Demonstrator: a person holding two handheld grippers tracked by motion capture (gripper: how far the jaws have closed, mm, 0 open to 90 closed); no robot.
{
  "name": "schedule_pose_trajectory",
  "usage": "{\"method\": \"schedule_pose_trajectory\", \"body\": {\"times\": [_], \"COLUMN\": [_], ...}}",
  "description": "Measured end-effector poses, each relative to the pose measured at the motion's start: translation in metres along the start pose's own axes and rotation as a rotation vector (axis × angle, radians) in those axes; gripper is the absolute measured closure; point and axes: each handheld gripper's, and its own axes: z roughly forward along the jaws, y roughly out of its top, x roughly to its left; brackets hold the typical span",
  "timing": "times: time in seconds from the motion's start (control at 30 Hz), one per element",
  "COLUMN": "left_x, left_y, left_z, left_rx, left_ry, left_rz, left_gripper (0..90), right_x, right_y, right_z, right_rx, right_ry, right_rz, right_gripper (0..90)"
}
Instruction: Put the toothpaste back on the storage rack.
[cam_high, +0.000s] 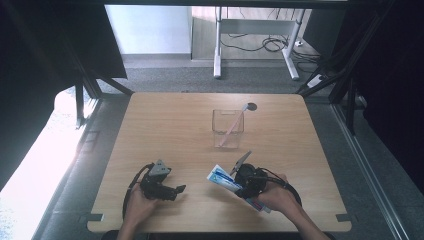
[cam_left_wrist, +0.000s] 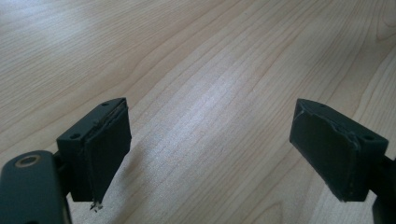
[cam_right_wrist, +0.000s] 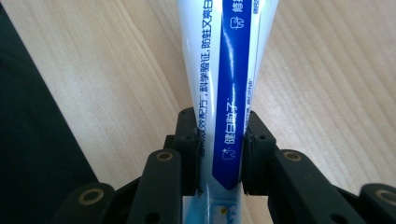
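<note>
A white and blue toothpaste tube (cam_high: 224, 178) is lifted a little above the wooden table (cam_high: 165, 125) at the front right. My right gripper (cam_high: 243, 187) is shut on it; in the right gripper view both pads press the tube (cam_right_wrist: 222, 88) from the sides, my right gripper (cam_right_wrist: 220, 149) holding it lengthwise. My left gripper (cam_high: 179, 190) rests at the front left in a hand, open, its jaws wide apart over bare wood in the left gripper view, my left gripper (cam_left_wrist: 212, 154) holding nothing. A clear square cup (cam_high: 228, 129) with a pink toothbrush (cam_high: 233, 125) leaning in it stands mid-table.
A dark round hole (cam_high: 251, 106) sits in the table near the far edge behind the cup. Table edges run close in front of both hands. White desk legs (cam_high: 218, 55) and cables lie on the floor beyond the table.
</note>
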Motion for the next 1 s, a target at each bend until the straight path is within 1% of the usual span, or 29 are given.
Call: {"method": "schedule_pose_trajectory", "body": {"times": [0.1,0.37,0.47,0.5,0.6,0.63,0.67,0.8,1.0], "left_x": [-0.001,-0.002,-0.002,-0.003,-0.005,-0.006,-0.007,-0.007,-0.006], "left_y": [0.001,0.002,0.001,0.002,0.003,0.004,0.004,0.005,0.003], "left_z": [0.000,0.000,0.002,0.002,0.003,0.002,0.003,0.002,0.003], "left_rx": [-0.002,-0.008,-0.002,0.004,-0.004,-0.002,-0.015,-0.028,-0.020], "left_ry": [-0.001,-0.011,-0.019,-0.020,-0.031,-0.034,-0.039,-0.047,-0.050], "left_rz": [0.007,0.006,0.019,0.032,0.036,0.048,0.042,0.039,0.036], "left_gripper": [12.9,12.9,12.9,12.9,12.9,12.8,12.8,12.9,12.9], "right_x": [-0.003,-0.014,-0.017,-0.019,-0.023,-0.024,-0.026,-0.030,-0.036], "right_y": [0.000,0.001,0.002,0.002,0.003,0.004,0.004,0.005,0.007], "right_z": [-0.004,-0.015,-0.019,-0.020,-0.023,-0.024,-0.025,-0.029,-0.034], "right_rx": [-0.016,-0.056,-0.071,-0.079,-0.098,-0.103,-0.110,-0.131,-0.168], "right_ry": [-0.004,-0.026,-0.039,-0.045,-0.060,-0.061,-0.064,-0.072,-0.084], "right_rz": [0.012,0.033,0.040,0.044,0.051,0.054,0.058,0.072,0.085], "right_gripper": [72.4,72.5,72.4,72.4,72.5,72.5,72.5,72.6,72.7]}}
